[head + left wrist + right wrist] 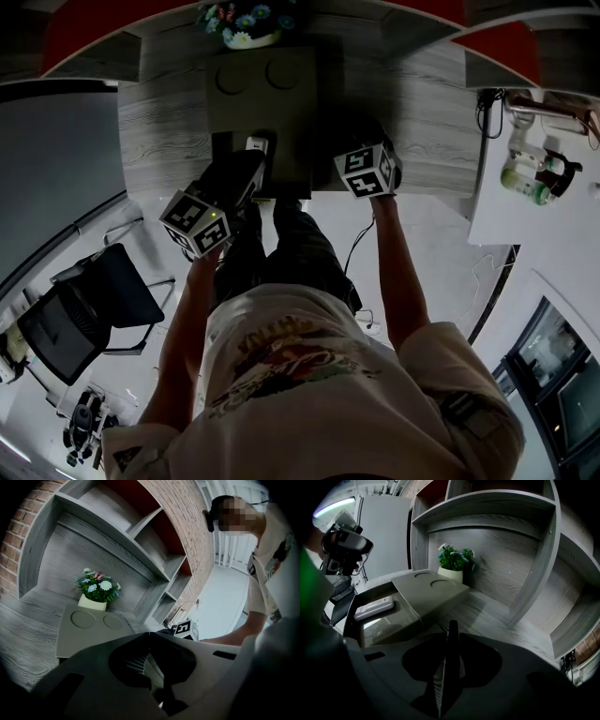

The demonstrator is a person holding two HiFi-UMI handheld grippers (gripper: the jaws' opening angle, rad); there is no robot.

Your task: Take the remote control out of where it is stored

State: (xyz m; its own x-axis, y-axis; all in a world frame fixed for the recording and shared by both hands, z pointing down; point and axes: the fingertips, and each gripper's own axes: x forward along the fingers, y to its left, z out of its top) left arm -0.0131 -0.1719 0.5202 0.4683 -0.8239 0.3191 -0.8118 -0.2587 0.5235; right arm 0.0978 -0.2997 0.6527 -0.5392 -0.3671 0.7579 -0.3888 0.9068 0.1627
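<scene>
The shelf unit point(506, 588) is grey board with a rough-looking wood grain, and it stands against a brick wall point(187, 522) that is coarse and red. The storage box point(436, 592) on it looks like smooth, matt grey plastic, though the floor of its open drawer point(384, 623) is glossy enough to throw back light. The remote control point(374, 608) lying there is smooth pale plastic with a faint sheen.

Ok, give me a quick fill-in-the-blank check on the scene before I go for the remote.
The white remote control lies in the grey box's open ____.
The box's top has ____ round recesses.
The potted flowers stand ____ the box.
On the right gripper, the jaws are ____, with nothing between them.

Missing words: drawer; two; behind; shut.
</scene>
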